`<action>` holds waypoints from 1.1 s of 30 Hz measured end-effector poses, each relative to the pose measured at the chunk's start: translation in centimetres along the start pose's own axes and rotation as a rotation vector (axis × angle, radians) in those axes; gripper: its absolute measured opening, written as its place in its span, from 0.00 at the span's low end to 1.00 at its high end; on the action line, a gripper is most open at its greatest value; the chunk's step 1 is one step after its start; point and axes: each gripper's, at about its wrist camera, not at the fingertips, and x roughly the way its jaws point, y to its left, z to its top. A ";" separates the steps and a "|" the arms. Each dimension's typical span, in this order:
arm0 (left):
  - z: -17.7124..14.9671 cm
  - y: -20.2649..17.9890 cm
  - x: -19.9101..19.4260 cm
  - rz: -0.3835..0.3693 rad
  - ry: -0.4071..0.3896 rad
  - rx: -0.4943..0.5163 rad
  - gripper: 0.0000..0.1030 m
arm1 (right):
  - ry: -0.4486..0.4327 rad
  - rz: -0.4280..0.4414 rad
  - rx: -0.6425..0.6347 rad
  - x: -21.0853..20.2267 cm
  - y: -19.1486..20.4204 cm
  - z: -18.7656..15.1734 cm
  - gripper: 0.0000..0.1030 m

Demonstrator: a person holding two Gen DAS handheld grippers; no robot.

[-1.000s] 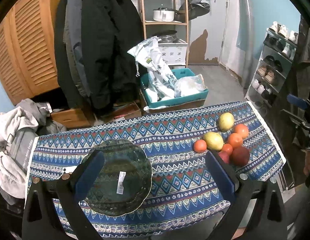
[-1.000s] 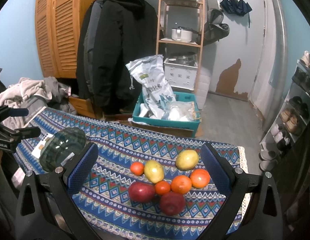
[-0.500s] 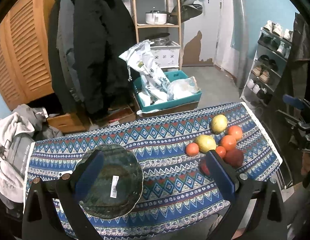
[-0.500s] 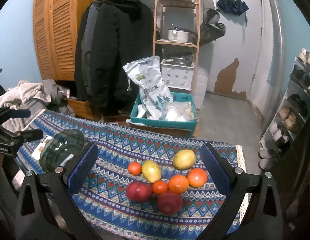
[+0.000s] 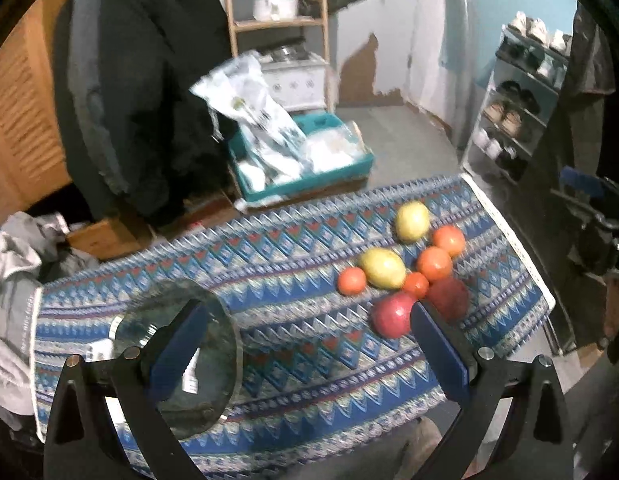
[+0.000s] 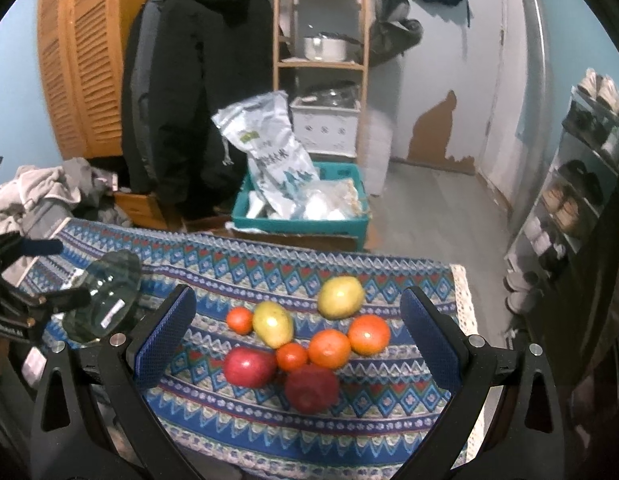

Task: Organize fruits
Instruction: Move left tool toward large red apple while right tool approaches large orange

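Right now our fruits (image 6: 305,344) lie bunched on the right half of the patterned tablecloth (image 6: 249,268): two yellow-green ones, four orange ones and two red apples, most of them touching a neighbour. We see the dark red apple (image 6: 311,388) nearest us, just beside the brighter red apple (image 6: 249,367). Our glass bowl (image 5: 177,356) stands well apart from them at the left end of the cloth, with a white sticker on it.

We hold the right gripper (image 6: 297,340) above the near edge of the table, tilted down at the pile, its fingers wide apart and framing the fruit without touching any. Our left gripper (image 5: 305,344) hangs over the near edge too, equally wide, gripping nothing; its left finger covers part of the bowl and its right finger hides the edge of the bright red apple.

We find the left view smeared, so the cloth pattern and the teal crate (image 5: 305,176) behind are soft. Each gripper shows only as a dark shape at the rim of the other's view
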 end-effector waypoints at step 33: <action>-2.7 -8.5 18.4 -0.045 0.348 0.108 0.99 | 0.361 -0.150 0.162 11.1 -10.4 -8.5 0.97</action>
